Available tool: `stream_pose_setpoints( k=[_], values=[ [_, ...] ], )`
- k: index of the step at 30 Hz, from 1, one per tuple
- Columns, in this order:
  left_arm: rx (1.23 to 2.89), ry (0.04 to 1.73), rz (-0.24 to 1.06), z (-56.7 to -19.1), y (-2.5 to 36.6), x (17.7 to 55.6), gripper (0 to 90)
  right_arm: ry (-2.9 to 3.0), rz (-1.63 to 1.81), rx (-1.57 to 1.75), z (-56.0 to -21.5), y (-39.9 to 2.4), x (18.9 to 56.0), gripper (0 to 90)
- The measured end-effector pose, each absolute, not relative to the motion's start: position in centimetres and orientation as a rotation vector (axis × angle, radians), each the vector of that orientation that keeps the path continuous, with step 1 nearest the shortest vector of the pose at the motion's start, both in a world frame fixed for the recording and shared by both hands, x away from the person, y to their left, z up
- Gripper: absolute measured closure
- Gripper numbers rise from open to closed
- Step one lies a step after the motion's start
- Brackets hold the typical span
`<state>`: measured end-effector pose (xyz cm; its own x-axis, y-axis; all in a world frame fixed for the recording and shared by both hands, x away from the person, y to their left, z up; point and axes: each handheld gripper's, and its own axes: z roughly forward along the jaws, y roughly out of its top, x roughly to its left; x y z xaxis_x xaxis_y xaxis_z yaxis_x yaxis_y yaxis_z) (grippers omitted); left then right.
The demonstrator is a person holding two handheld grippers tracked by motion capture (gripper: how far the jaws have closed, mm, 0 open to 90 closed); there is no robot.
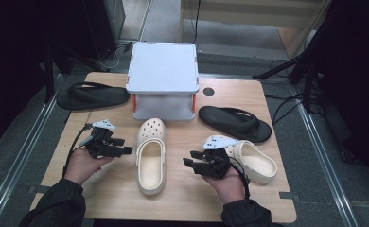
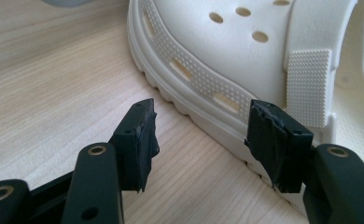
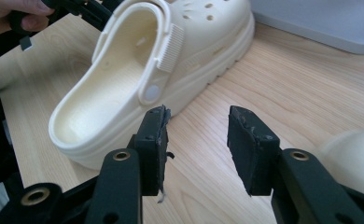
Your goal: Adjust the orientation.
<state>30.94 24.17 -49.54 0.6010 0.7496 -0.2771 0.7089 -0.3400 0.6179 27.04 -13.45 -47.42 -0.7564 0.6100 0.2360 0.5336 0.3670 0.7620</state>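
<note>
Both grippers, left gripper (image 1: 126, 146) and right gripper (image 1: 188, 162), hang spread and empty on either side of the middle cream clog (image 1: 150, 158) on the table (image 1: 102, 198). Closing now, either risks nudging it aside, since neither straddles its wall.

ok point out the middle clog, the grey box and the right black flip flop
middle clog (image 1: 151, 161), high view, footbed
grey box (image 1: 162, 67), high view, lid top
right black flip flop (image 1: 230, 124), high view, sole

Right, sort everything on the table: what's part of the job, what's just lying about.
In the job:
middle cream clog
right cream clog
left gripper, open
right gripper, open

Lying about:
left black flip-flop
right black flip-flop
grey box
</note>
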Motion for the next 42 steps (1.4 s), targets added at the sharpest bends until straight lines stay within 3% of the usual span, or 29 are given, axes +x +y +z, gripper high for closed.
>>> stream_pose_setpoints(
  k=[19, 23, 42],
  values=[
    [2.064, 1.157, 0.081, -49.5, 24.6, 31.2, 42.2, 2.425, 1.297, 1.158, -46.9, -19.8, 25.3, 59.1],
    [2.131, 1.128, 0.128, -49.3, 24.1, 31.3, 42.8, 2.391, 1.29, 1.195, -46.9, -21.3, 24.9, 59.3],
    [2.14, 1.09, 0.09, -49.5, 22.9, 32.5, 42.9, 2.225, 1.269, 1.334, -46.9, -27.9, 22.8, 60.1]
  ],
)
